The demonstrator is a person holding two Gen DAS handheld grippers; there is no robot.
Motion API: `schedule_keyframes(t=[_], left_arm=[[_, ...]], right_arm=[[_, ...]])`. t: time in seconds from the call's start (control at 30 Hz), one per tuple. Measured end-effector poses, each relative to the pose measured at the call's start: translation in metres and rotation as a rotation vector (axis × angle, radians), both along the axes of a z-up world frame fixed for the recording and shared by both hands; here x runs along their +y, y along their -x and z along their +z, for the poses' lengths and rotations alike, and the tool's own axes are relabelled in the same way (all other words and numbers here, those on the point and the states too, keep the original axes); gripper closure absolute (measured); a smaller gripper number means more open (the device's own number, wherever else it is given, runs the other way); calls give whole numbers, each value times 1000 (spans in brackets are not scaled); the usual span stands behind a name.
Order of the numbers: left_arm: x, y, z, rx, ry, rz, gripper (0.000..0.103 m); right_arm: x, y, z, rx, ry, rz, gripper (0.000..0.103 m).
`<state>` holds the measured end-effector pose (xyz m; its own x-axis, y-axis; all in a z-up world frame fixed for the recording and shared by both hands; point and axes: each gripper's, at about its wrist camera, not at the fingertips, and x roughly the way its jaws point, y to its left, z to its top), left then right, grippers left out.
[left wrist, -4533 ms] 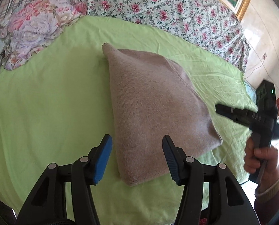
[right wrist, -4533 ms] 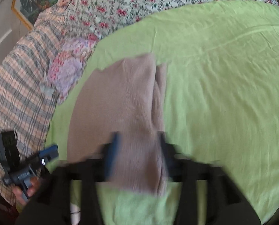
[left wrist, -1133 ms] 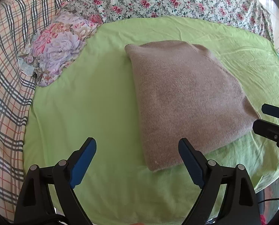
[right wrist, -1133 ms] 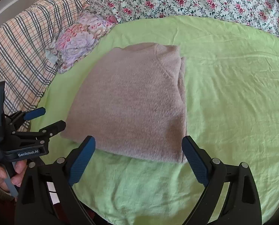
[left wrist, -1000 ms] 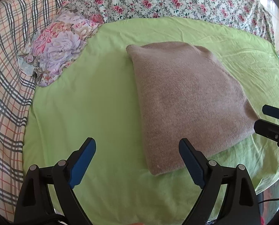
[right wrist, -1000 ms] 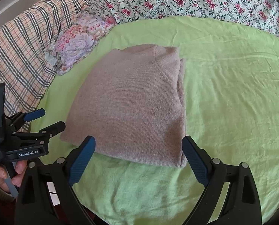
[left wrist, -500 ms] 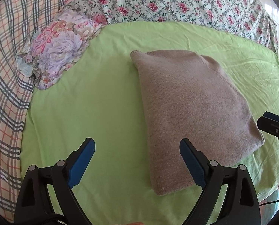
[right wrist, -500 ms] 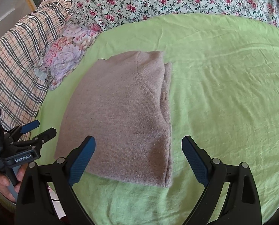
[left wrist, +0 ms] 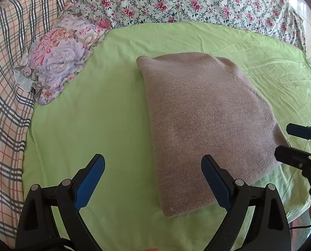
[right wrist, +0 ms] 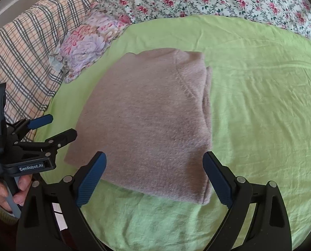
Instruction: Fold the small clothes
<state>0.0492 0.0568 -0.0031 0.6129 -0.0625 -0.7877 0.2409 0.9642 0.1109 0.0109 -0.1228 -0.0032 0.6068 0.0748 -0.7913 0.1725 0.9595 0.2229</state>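
Bed, green sheet (left wrist: 117,108) spread as folding surface. Pinkish knit garment (right wrist: 151,121) lies folded mid-sheet (layers stacked at its right edge, apparently). Left tool (left wrist: 153,179) and right tool (right wrist: 154,177) both spread wide, empty, clear of the fabric.

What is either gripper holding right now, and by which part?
Nothing. The left gripper and right gripper both have their jaws wide open above the folded sweater, which lies free on the green sheet.
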Motion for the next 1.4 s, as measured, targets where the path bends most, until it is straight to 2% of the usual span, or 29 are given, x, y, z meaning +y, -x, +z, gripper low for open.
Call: schedule_keyframes(t=[1.4], left_arm=[[-4, 17, 10, -26, 3, -38, 9]], right_arm=[[23, 7, 13, -22, 20, 1, 9]])
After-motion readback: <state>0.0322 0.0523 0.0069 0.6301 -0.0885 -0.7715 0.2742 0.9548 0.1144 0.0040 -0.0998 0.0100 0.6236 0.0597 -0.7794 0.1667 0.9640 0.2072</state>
